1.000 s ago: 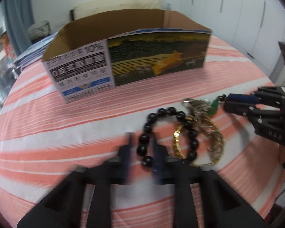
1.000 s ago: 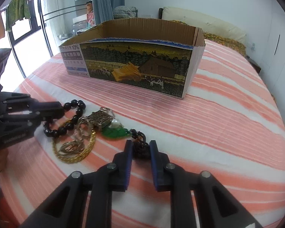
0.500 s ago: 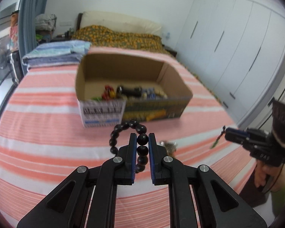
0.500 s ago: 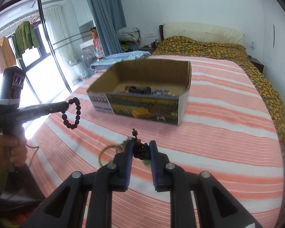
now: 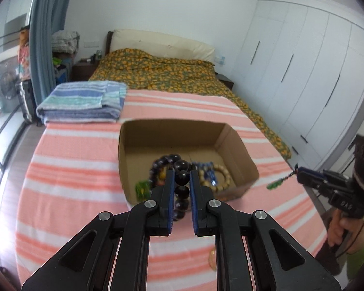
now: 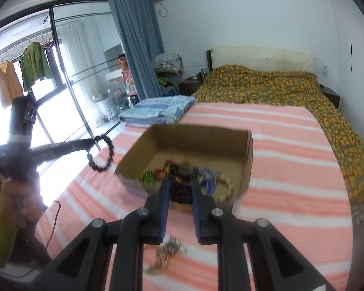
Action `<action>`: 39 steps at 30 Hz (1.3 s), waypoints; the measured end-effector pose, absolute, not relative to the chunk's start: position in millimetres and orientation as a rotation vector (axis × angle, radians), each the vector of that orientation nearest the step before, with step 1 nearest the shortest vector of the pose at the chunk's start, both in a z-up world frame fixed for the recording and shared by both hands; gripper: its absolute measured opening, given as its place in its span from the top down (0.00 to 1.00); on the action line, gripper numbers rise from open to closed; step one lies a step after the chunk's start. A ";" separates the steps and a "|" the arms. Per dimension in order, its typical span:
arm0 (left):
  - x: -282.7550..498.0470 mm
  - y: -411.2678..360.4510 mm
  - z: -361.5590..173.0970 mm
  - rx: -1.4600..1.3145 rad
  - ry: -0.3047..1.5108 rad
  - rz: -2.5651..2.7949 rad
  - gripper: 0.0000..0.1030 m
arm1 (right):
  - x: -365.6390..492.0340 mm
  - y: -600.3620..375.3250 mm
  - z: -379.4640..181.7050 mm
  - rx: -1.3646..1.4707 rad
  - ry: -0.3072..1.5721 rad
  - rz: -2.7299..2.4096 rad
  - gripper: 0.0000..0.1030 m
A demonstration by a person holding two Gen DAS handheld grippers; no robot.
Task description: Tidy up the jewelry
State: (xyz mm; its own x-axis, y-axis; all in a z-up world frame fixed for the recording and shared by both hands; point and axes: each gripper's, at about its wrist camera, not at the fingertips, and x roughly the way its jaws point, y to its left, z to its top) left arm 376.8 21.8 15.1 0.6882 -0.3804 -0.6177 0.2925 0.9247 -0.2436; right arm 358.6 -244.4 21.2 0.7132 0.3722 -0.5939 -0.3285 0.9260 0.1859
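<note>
Change since a second ago: both my grippers have risen from the striped sheet to above the cardboard box [image 5: 233, 143], each carrying the piece it had pinched on the bed.
Left gripper [image 5: 182, 178]: jaws narrow, clamped on the black bead bracelet [image 5: 181, 167]; beads sit between the blue pads, the rest of the loop hanging over the box's open top.
Left gripper, seen from the right wrist: at far left, the bracelet [image 6: 104, 155] dangling from its tip, held in my left hand [image 6: 14, 198].
Right gripper [image 6: 180, 190]: jaws narrow, closed on the dark braided cord [image 6: 180, 191] of a pendant piece.
Right gripper, seen from the left wrist: at far right, the green pendant [image 5: 275, 184] hanging from its tip on that cord, clear of the bed, held in my right hand [image 5: 344, 230].
Box contents: pale bead bracelet [image 5: 222, 181], blue piece [image 5: 208, 173], green item [image 5: 142, 189] and other dark pieces, blurred.
Left on the sheet: gold chain [image 6: 162, 259] with a silvery piece, just below my right gripper, blurred.
Bed: pink and white striped sheet [image 5: 72, 169], box upon it, folded blue towels [image 5: 82, 101] beyond.
</note>
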 end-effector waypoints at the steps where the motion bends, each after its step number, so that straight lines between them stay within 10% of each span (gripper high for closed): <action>1: 383.1 19.7 15.5 -0.128 0.714 -0.375 0.90 | 365.9 -242.6 24.1 0.066 0.668 0.386 0.83; 11: 442.4 -7.3 -17.4 -0.095 0.774 -0.331 0.90 | 441.5 -236.1 -16.7 0.039 0.781 0.330 0.80; 13: 446.8 -12.7 -30.2 -0.085 0.796 -0.312 0.86 | 453.5 -236.4 -39.0 0.046 0.850 0.314 0.63; 14: 448.3 -14.5 -35.8 -0.079 0.809 -0.300 0.70 | 455.1 -235.4 -45.9 0.044 0.865 0.306 0.43; 15: 448.1 -15.4 -42.7 -0.069 0.826 -0.272 0.40 | 453.9 -236.2 -50.2 0.042 0.862 0.292 0.40; 17: 438.0 -12.5 -45.8 -0.061 0.800 -0.219 0.21 | 444.0 -238.0 -52.3 0.048 0.832 0.271 0.41; 39: 247.9 -5.1 -100.2 -0.025 0.676 -0.142 0.05 | 225.9 -226.9 -83.4 -0.041 0.620 0.176 0.39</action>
State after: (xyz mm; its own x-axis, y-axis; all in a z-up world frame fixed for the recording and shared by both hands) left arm 247.9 -5.1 -100.2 0.7708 -0.1397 -0.6216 0.1231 0.9899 -0.0697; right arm 225.9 -226.9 -83.4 0.7996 0.1514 -0.5812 -0.1762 0.9843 0.0140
